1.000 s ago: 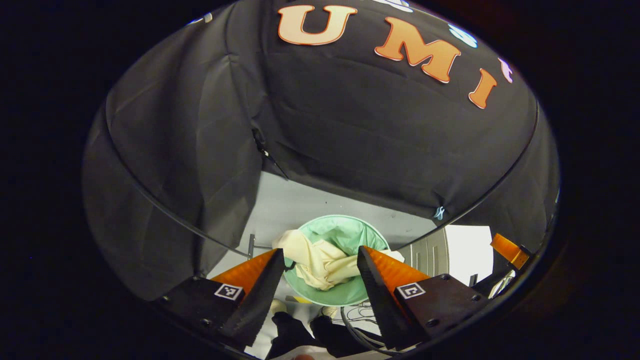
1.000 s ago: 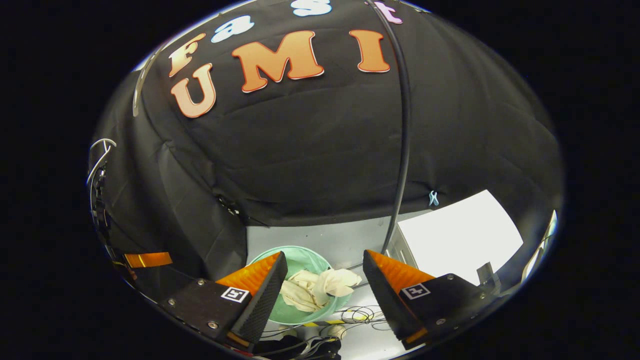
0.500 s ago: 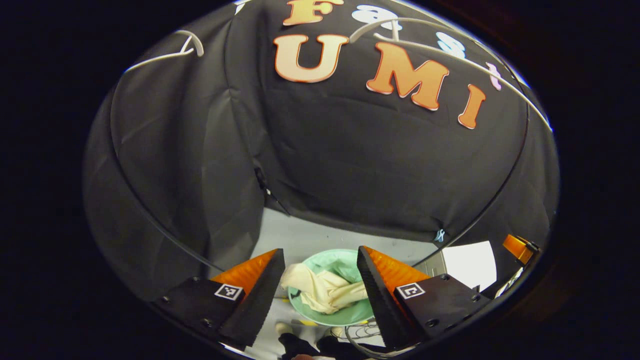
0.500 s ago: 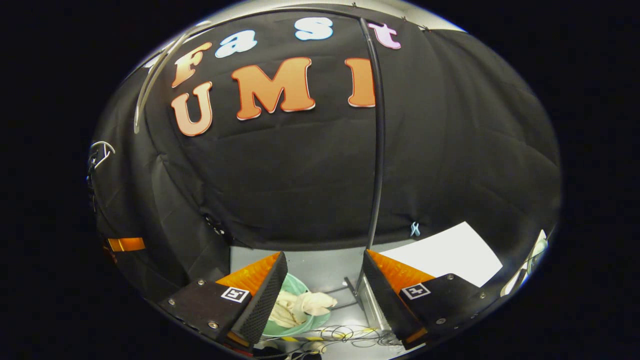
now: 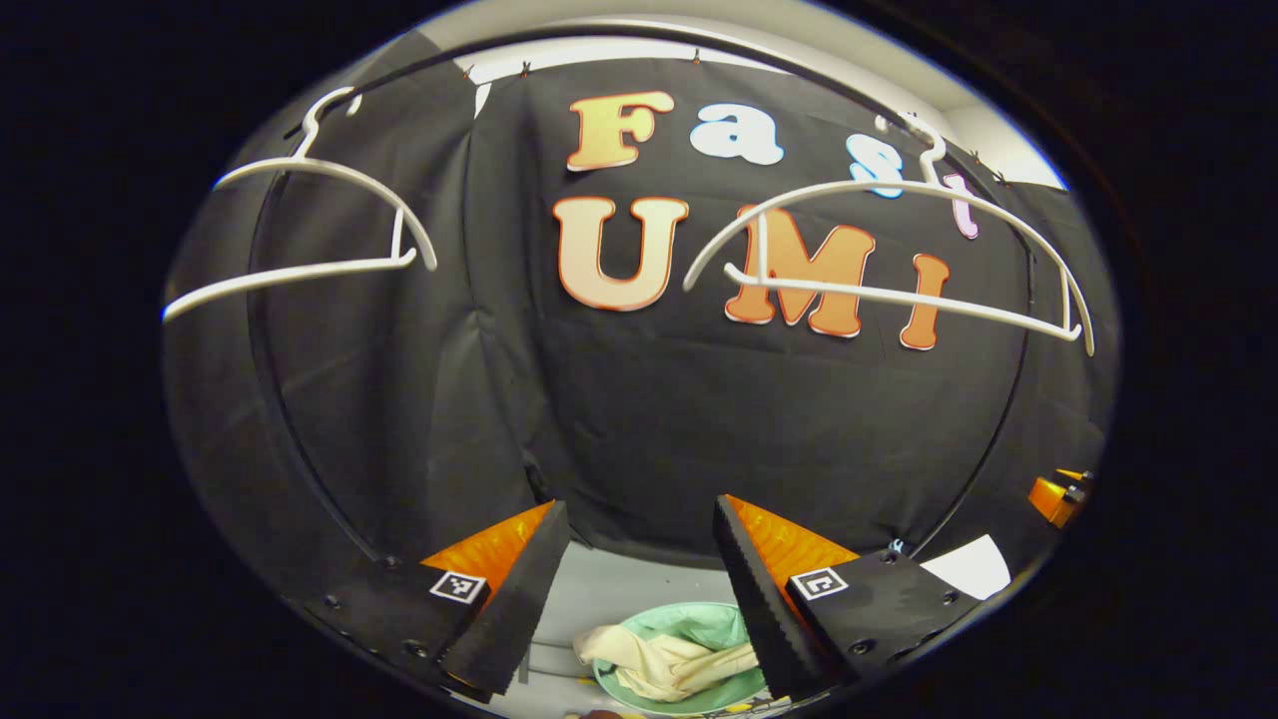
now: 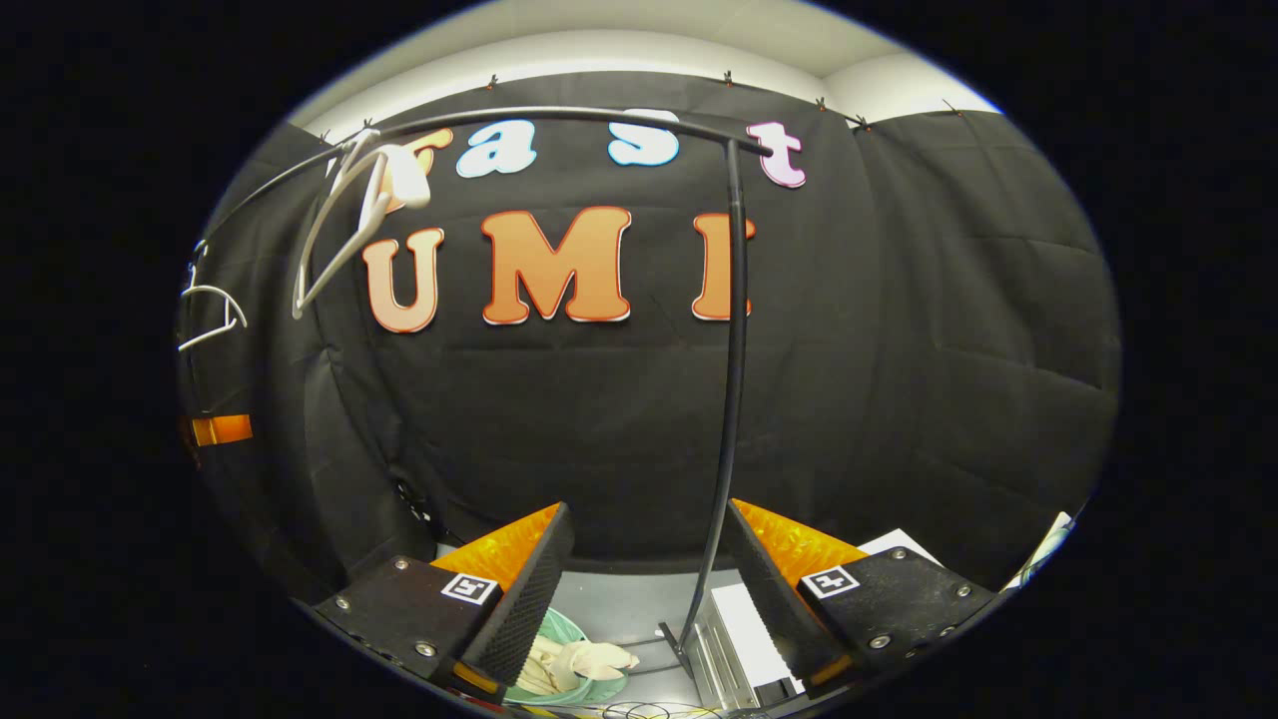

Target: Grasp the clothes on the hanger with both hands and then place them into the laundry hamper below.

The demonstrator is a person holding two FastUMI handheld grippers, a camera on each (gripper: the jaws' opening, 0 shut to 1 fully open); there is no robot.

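Left tongs (image 5: 634,559): spread wide, nothing between the fingers; they point at the black cloth wall, raised well above the floor.
Right tongs (image 6: 647,564): spread wide as well, gripping nothing; the rack's upright pole passes behind the gap between the fingers.
Other tongs seen afar: in the left gripper view a small part of the right tongs shows at the far right edge; in the right gripper view a part of the left tongs shows at the far left edge.
Clothes (image 5: 664,661): a cream garment, crumpled, lying inside the hamper and draped over its near-left rim; seen low between the left tongs' fingers. In the right gripper view it shows just right of the left finger, at the bottom.
Hamper (image 5: 699,627): pale green, round, standing on the grey floor below the rack, open at the top.
Hangers: two white ones, both bare. One (image 5: 300,235) hangs at upper left, the other (image 5: 889,255) at upper right, each hooked on the rail.
Rack (image 6: 734,379): thin black pole rising from the floor to a curved black rail across the top; its foot stands just right of the hamper.
Floor (image 5: 619,589): light grey; a white board (image 6: 744,624) lies to the right of the pole's foot.
Cables: a loose tangle on the floor at the bottom edge of the right gripper view.
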